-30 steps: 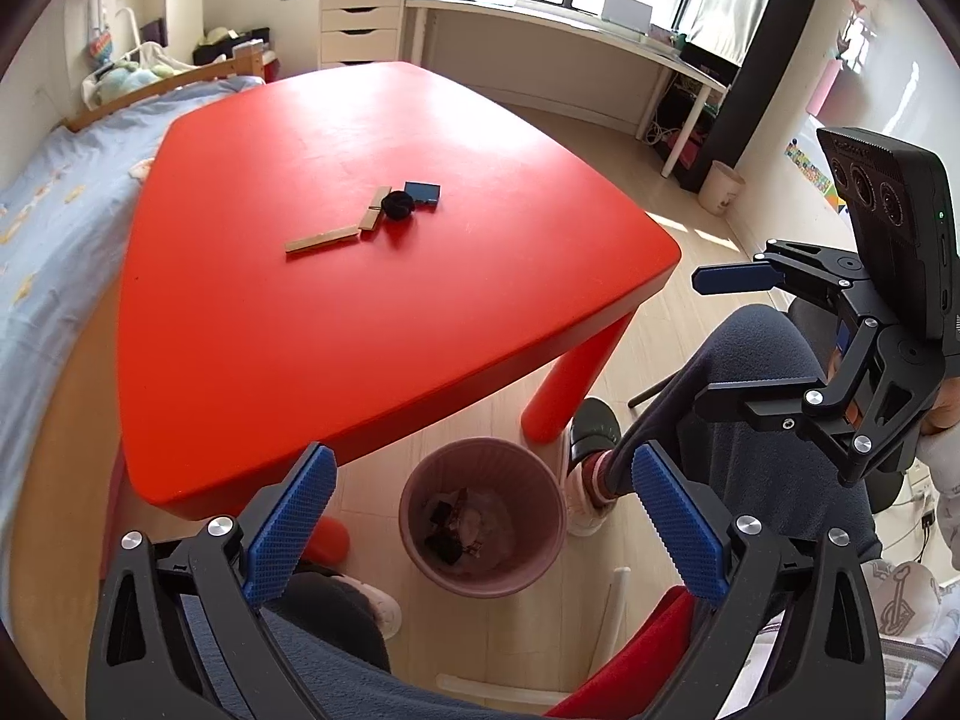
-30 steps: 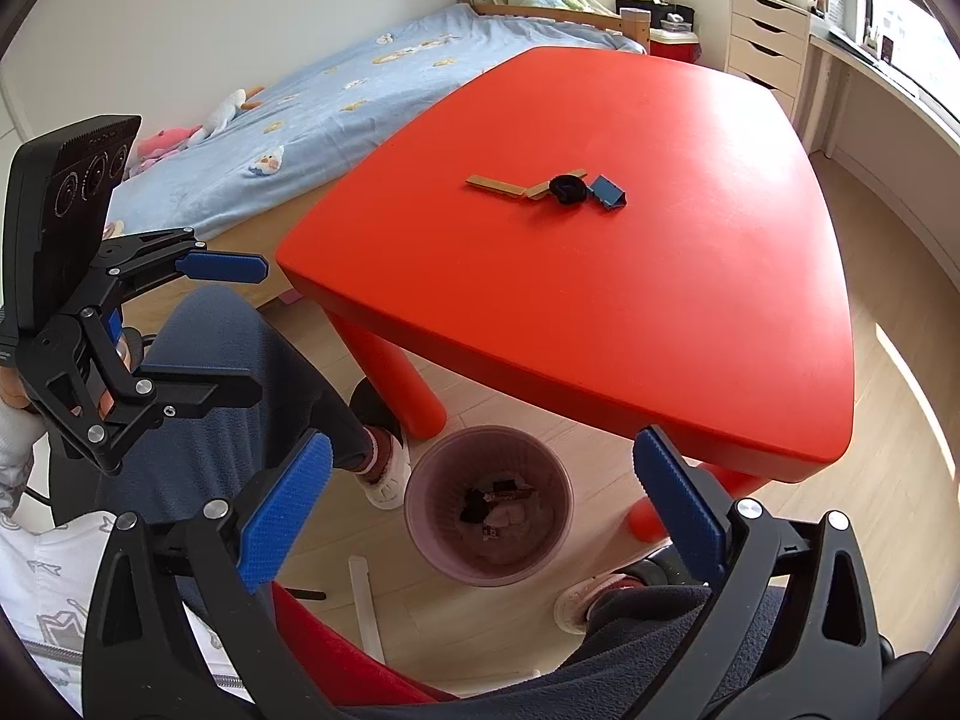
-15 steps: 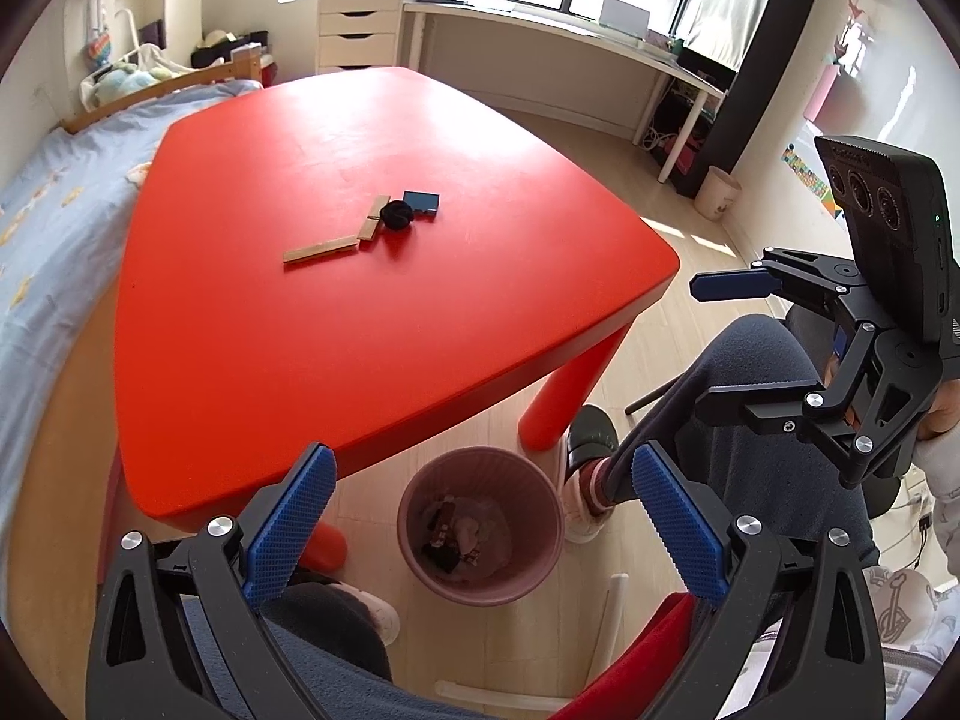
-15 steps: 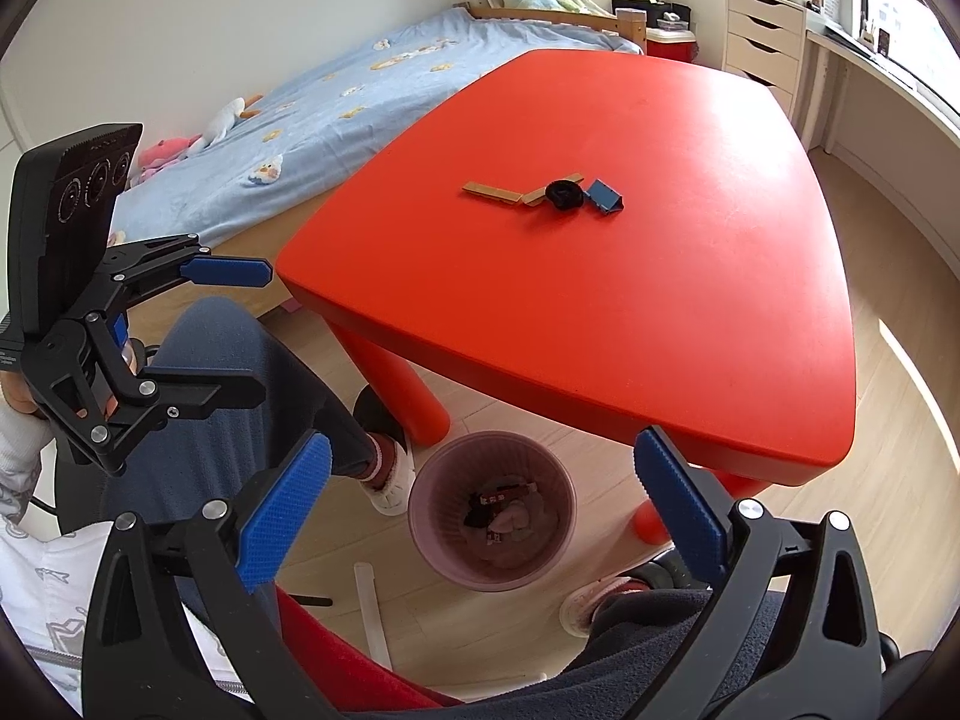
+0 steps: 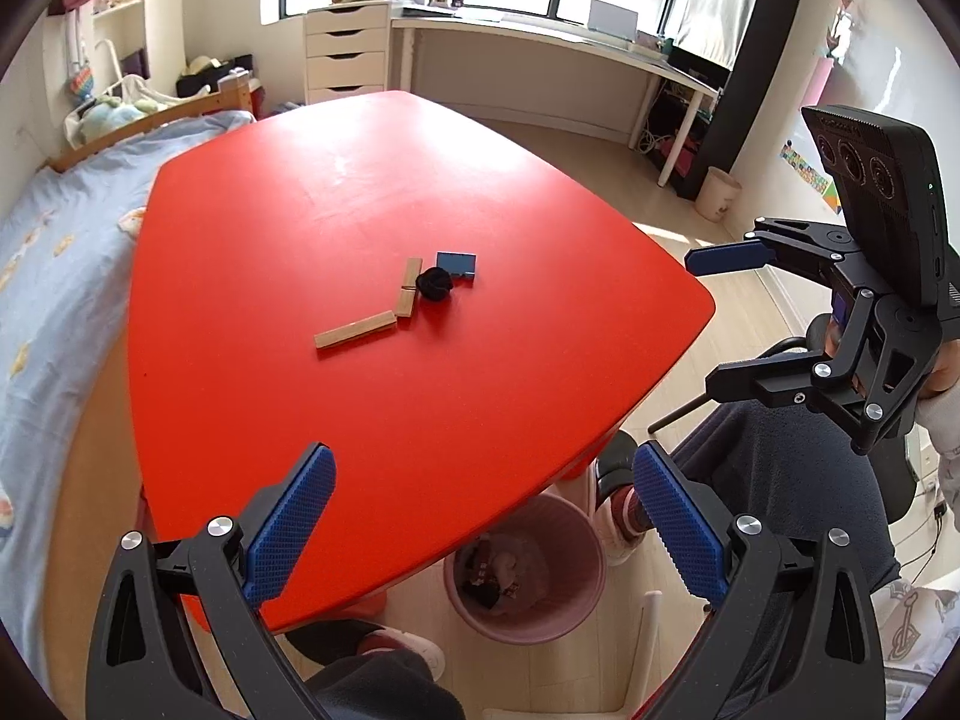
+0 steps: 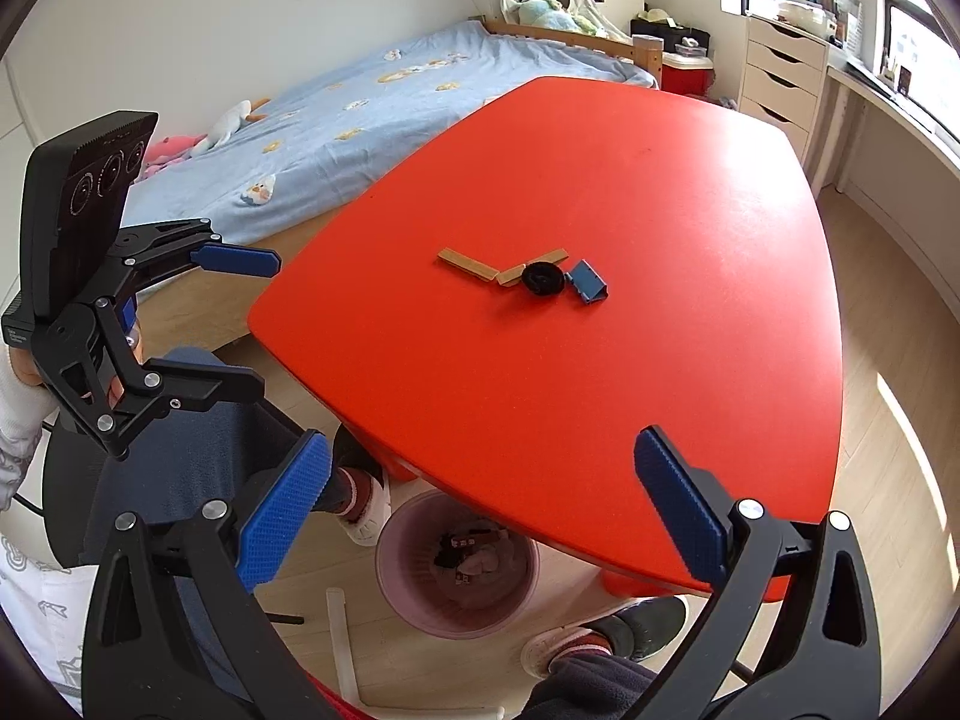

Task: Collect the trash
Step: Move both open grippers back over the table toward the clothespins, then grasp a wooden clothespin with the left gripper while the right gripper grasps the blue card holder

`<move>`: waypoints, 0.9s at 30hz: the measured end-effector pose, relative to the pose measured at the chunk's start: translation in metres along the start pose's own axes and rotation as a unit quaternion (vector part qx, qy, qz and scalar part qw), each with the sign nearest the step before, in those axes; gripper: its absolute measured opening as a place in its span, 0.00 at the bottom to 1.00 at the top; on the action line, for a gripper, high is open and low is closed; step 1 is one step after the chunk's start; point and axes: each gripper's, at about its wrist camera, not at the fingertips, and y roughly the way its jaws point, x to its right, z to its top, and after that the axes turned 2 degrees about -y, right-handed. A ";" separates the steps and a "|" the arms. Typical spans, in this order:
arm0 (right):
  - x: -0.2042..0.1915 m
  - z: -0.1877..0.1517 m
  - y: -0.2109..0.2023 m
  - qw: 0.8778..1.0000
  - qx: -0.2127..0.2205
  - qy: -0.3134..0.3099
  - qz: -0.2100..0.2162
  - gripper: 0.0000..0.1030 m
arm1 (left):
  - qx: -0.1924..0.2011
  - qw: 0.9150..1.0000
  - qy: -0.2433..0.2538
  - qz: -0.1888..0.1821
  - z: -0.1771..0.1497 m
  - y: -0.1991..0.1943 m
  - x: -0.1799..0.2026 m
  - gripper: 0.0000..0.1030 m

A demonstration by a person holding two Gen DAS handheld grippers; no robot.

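Both the left claw [image 5: 480, 516] and right claw [image 6: 480, 504] are hanging released, while the small black wad [image 5: 434, 284], lying at 12 o'clock on the counter [image 5: 300, 408], is looking light and soft, probably best pinched across its middle.

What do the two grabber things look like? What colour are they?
Both grippers, left and right, have black frames with silver screws. Each has two fingers with bumpy blue pads. A black box with three round lenses sits on top of each. The hand holding one wears a white patterned sleeve.
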 end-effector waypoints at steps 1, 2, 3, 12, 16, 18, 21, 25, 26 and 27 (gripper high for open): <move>0.003 0.005 0.003 1.000 -0.002 -0.004 0.000 0.96 | -0.001 1.000 0.005 0.002 0.004 0.002 -0.003 0.93; 0.007 0.010 0.007 1.000 -0.005 -0.007 -0.001 0.96 | -0.003 1.000 0.011 0.003 0.008 0.004 -0.006 0.93; 0.010 0.015 0.011 1.000 -0.008 -0.011 -0.002 0.96 | -0.004 1.000 0.015 0.004 0.012 0.007 -0.009 0.93; 0.041 0.044 0.050 0.999 -0.035 -0.041 -0.006 0.96 | -0.009 0.998 0.056 -0.008 0.038 0.031 -0.041 0.93; 0.052 0.051 0.066 0.998 -0.042 -0.051 0.000 0.96 | -0.017 0.996 0.077 -0.033 0.044 0.046 -0.051 0.93; 0.056 0.055 0.075 0.997 -0.046 -0.057 0.004 0.96 | -0.025 0.995 0.089 -0.042 0.047 0.054 -0.055 0.93; 0.060 0.060 0.087 0.996 -0.052 -0.070 0.010 0.96 | -0.040 0.993 0.100 -0.050 0.050 0.066 -0.062 0.92; 0.065 0.065 0.103 0.995 -0.057 -0.079 0.020 0.96 | -0.054 0.991 0.110 -0.055 0.052 0.082 -0.071 0.92; 0.066 0.065 0.106 0.995 -0.059 -0.081 0.020 0.96 | -0.058 0.990 0.115 -0.056 0.052 0.086 -0.072 0.92; 0.068 0.066 0.110 0.995 -0.060 -0.083 0.019 0.96 | -0.061 0.989 0.120 -0.056 0.052 0.089 -0.071 0.92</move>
